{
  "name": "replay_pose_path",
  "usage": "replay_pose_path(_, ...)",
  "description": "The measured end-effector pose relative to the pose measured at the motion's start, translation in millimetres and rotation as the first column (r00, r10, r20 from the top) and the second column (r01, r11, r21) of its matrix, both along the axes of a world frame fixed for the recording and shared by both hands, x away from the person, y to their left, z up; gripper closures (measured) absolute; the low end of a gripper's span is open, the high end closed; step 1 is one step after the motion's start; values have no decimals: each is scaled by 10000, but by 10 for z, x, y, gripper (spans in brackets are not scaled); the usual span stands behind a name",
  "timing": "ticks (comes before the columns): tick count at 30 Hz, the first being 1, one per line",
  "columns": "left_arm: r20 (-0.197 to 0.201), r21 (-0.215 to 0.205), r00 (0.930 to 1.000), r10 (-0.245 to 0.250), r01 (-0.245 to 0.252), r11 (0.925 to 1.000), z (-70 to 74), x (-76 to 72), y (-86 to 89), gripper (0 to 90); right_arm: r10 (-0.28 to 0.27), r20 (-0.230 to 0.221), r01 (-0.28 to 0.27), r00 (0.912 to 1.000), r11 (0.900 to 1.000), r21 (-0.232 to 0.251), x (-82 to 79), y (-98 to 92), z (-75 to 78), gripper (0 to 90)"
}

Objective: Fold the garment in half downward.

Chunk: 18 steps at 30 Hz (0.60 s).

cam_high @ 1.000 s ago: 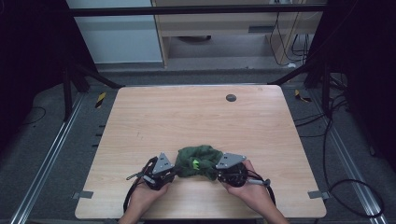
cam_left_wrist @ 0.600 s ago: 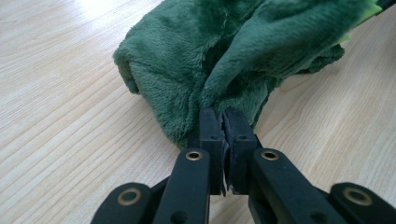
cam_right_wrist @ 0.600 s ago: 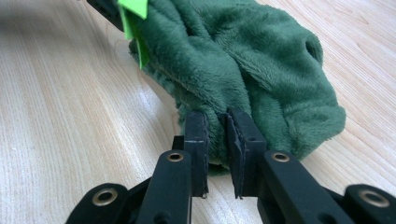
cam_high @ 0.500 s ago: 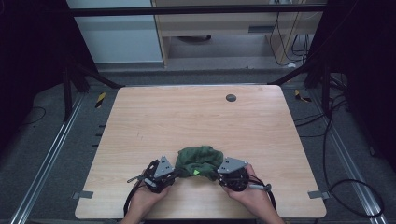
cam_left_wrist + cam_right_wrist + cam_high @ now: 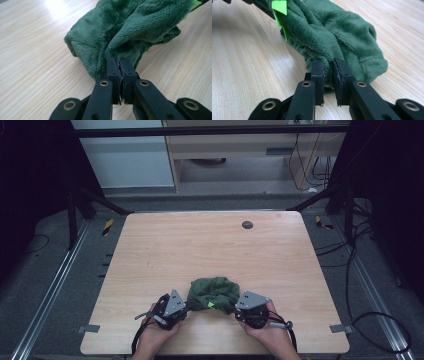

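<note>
We count one bunched dark-green plush cloth (image 5: pixel 214 292), lower centre of the wooden table (image 5: pixel 210 245), long axis left-right. Left gripper (image 5: pixel 119 65) and right gripper (image 5: pixel 327 65) each pinch one end.

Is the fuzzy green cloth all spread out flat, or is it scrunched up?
Scrunched up. The green cloth sits in a lumpy, folded heap on the table, pinched at each end by the left gripper and right gripper.

Pale wooden table (image 5: pixel 210 255) on grey floor (image 5: pixel 55 285); dark curtains (image 5: pixel 30 180) flanking.
</note>
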<state>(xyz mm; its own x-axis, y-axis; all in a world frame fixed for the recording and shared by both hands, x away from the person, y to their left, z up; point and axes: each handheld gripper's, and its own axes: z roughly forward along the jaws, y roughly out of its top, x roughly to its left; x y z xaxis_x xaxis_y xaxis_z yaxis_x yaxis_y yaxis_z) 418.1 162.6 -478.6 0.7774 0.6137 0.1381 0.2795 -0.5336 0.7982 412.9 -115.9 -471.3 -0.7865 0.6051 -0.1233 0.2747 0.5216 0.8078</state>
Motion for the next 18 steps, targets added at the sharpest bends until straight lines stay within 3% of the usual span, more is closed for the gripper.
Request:
replay_pose_path(3,-75,4,9999,-67,67,10000,0,-9,-1,877,63,-73,-63,10000,10000,41,-18,-17,-2,788)
replay_pose_path(9,-617,263,9980,-148,165,9995,-79,-17,-3,873,214,-435,-228,9988,9992,-333,-54,-38,-137,783)
replay_pose_path(18,-1090,-322,9937,259,-296,9990,-113,-69,99,757,156,-598,-186,9981,9986,-500,-64,-45,-184,690)
